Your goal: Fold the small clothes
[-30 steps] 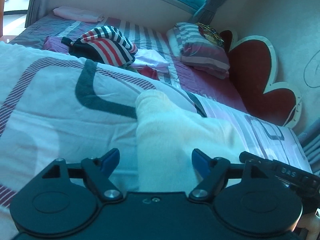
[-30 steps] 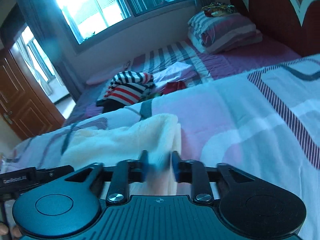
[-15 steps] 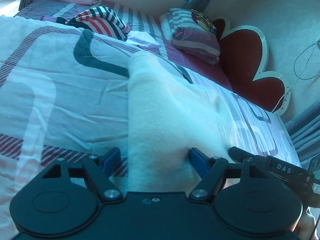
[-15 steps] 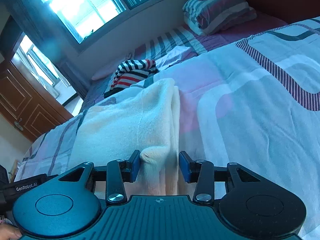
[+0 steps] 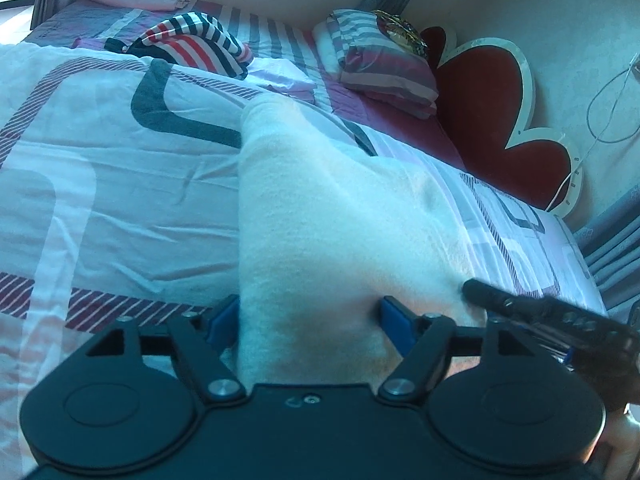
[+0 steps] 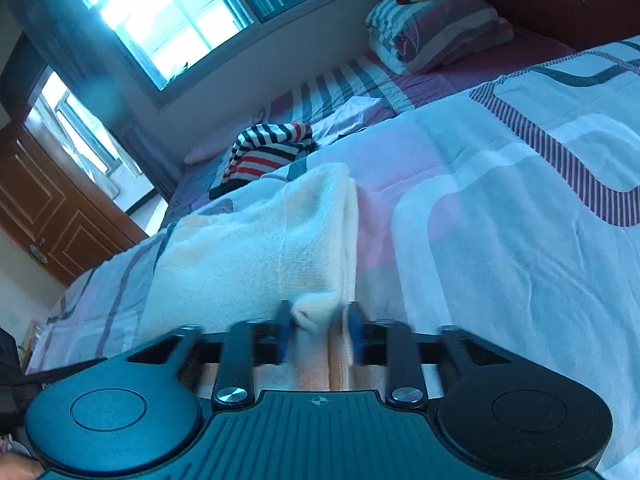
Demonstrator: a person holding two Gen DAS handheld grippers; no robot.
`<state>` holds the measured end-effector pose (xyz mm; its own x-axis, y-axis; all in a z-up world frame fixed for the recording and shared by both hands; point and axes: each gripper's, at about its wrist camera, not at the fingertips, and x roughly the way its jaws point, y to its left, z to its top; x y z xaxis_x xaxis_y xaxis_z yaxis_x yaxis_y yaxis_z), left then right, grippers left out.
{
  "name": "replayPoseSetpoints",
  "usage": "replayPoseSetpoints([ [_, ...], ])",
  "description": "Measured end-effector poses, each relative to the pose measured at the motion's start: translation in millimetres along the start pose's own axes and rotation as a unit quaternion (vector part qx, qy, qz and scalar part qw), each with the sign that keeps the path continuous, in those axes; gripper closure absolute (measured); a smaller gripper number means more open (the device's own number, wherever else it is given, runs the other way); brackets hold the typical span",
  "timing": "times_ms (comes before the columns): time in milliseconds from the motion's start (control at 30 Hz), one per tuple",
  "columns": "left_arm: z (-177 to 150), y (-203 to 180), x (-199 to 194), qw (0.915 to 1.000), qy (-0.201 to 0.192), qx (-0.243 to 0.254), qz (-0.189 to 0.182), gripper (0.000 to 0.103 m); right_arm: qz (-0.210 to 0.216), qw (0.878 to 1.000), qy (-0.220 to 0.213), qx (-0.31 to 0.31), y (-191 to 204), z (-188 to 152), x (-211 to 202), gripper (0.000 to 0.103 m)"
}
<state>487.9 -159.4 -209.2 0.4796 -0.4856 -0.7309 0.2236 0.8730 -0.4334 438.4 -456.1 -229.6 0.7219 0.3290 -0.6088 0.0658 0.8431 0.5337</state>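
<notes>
Cream terry cloth (image 5: pixel 332 220), a small folded garment, lies flat on the patterned quilt (image 5: pixel 100 200) that covers the bed, close to the bed's near edge.

Left gripper (image 5: pixel 310 322): blue fingers (image 5: pixel 224 320) spread wide, one at each side of the cloth's near end. Cloth fills the gap between them; cannot tell whether either finger presses it.

Right gripper (image 6: pixel 318 332): blue fingers (image 6: pixel 283 330) partly apart, straddling the doubled corner of the same cloth (image 6: pixel 256 248). A small tuft of the corner sits between them, just beside the left finger; contact is blurred, not clamped. Folded edge runs away from this gripper toward the far side of the bed.

Far side of bed: striped red, white and navy garment (image 5: pixel 196 46) in a heap. Far right corner: stacked striped pillows (image 5: pixel 384 64) against the red headboard (image 5: pixel 488 96).
</notes>
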Motion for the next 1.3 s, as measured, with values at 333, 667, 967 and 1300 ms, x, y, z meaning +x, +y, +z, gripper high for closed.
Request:
replayPoseSetpoints([
  [333, 3, -5, 5, 1.0000, 0.003, -0.004, -0.001, 0.020, 0.022, 0.999, 0.011, 0.034, -9, 9, 4, 0.039],
  [667, 1, -7, 8, 0.9999, -0.004, -0.006, -0.008, 0.023, 0.027, 0.999, 0.022, 0.025, -7, 0, 19, 0.042],
  [967, 1, -8, 8, 1.0000, -0.006, 0.002, -0.005, 0.036, 0.034, 0.999, 0.027, 0.023, -7, -4, 20, 0.063],
  [1300, 0, -15, 3, 0.9998, -0.013, 0.013, 0.000, 0.063, 0.012, 1.000, 0.019, 0.001, 9, -6, 19, 0.073],
])
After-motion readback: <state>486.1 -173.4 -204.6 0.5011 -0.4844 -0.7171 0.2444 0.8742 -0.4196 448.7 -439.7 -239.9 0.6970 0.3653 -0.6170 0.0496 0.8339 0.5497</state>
